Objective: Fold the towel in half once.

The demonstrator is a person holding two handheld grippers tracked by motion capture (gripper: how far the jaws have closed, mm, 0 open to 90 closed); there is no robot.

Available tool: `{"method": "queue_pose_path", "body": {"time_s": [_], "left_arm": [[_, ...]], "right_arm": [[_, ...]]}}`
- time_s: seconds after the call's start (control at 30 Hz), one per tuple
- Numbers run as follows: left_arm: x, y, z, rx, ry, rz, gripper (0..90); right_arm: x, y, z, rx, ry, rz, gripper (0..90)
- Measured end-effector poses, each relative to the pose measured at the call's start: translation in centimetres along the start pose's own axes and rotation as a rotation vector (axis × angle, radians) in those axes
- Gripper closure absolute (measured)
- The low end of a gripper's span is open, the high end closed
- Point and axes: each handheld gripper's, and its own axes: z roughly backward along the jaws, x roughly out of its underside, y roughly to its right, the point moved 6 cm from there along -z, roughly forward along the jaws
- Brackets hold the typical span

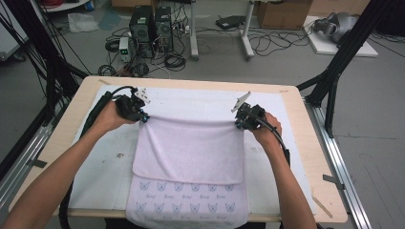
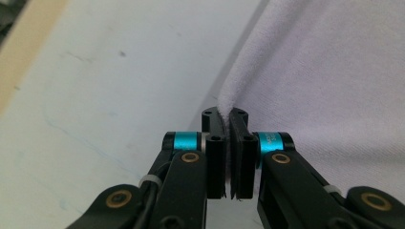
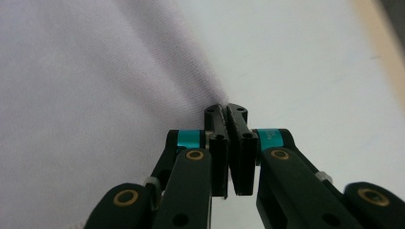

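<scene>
Soft, napped lilac towel (image 1: 188,150), corners pinched

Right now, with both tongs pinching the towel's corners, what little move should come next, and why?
Probably carry both corners a little farther toward the person, keeping them level. The left tongs and the right tongs are each shut on a far corner of the towel, and that plain half already lies folded over part of the printed side. The near printed strip is uncovered, so the fold looks unfinished.
</scene>
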Motion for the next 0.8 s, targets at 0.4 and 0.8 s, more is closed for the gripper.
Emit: {"method": "queue_pose_path", "body": {"time_s": [0.4,0.8], "left_arm": [[-0.1,-2.2,-2.1,0.056,0.046,0.0,45.9],[2.4,4.9,2.1,0.185,0.128,-0.191,25.0]], "right_arm": [[-0.6,2.2,-2.1,-0.071,0.059,-0.08,57.1],[0.4,-2.9,2.6,-0.295,0.059,0.095,30.6]]}}
